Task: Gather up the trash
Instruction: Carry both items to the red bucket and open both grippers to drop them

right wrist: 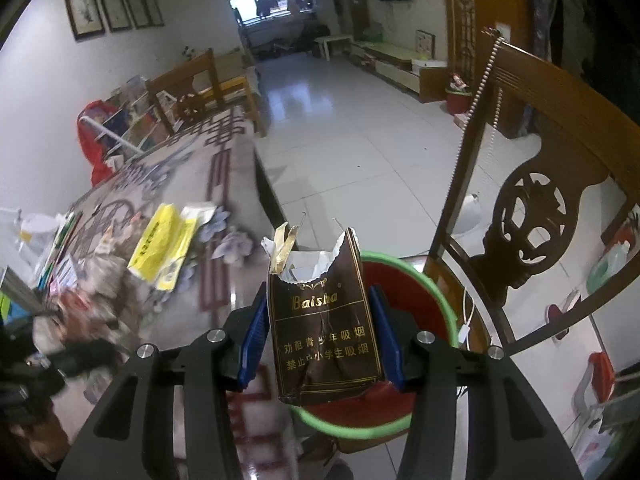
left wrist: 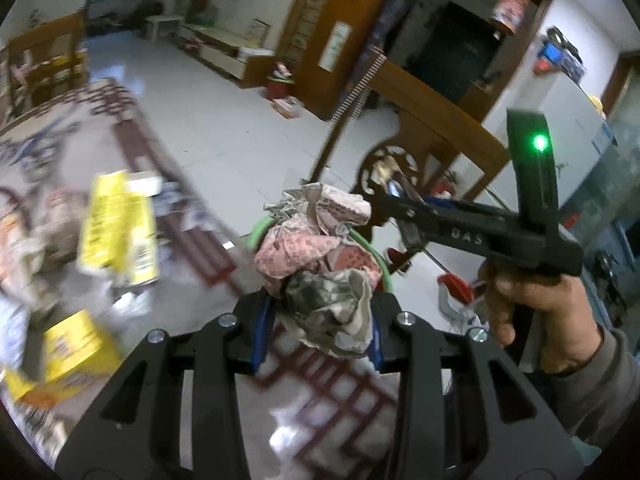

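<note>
Gripping a crumpled paper wad [left wrist: 320, 260], the left claw [left wrist: 318, 322] is closed on it above the green-rimmed red bin [right wrist: 404, 280] just off the bench [right wrist: 224, 168] edge. Right claw [right wrist: 320, 332] — clamped on a torn brown cigarette pack [right wrist: 324, 320] — holds it upright over that bin. Yellow wrappers [right wrist: 164, 252] lie near the bench edge — among blurred litter.

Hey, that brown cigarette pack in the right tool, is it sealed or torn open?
Torn open. The cigarette pack has a ragged top edge with white and gold lining sticking out, and its body is creased. Whether anything remains inside cannot be told.
</note>
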`<state>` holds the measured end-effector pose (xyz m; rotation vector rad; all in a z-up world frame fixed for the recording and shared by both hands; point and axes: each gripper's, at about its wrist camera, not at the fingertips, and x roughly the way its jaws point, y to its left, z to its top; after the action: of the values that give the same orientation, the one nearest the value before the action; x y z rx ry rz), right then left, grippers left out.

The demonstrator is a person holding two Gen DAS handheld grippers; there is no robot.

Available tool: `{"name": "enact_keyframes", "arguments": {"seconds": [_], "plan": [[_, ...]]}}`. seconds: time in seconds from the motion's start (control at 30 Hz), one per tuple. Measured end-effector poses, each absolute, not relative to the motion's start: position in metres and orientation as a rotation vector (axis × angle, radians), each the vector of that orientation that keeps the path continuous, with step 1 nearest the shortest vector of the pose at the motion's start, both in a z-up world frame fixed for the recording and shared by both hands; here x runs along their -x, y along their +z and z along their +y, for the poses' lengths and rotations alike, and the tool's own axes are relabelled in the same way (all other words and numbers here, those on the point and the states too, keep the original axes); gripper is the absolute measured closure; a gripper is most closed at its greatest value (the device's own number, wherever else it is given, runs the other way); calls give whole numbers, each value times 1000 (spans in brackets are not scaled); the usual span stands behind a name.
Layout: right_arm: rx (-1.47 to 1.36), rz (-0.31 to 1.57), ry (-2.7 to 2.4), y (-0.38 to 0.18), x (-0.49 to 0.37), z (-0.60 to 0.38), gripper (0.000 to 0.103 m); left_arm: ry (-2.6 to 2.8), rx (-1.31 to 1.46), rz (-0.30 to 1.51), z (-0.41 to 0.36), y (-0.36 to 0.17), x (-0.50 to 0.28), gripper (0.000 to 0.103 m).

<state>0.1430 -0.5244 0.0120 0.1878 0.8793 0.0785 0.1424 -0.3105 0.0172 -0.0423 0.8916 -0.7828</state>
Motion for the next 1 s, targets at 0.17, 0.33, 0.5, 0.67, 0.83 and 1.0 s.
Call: {"name": "enact_keyframes", "arguments": {"seconds": [0.17, 0.33, 0.5, 0.67, 0.83, 1.0], "plan": [[-228, 889, 77, 5, -153, -541, 56, -830, 31, 932, -348, -1, -158, 67], [-278, 884, 73, -1, -157, -553, 56, -835, 7, 971, -365, -18, -171, 66], [-286, 894, 68, -5, -162, -556, 56, -823, 14, 1012, -373, -34, -185, 65], [-292, 880, 61, -3, -165, -558, 56, -823, 12, 1038, -382, -40, -190, 64], [-317, 897, 52, -8, -167, -564, 56, -838, -9, 1032, -390, -41, -192, 64], [-354, 902, 44, -11, -166, -571, 53, -822, -14, 1027, -390, -43, -190, 20]]}}
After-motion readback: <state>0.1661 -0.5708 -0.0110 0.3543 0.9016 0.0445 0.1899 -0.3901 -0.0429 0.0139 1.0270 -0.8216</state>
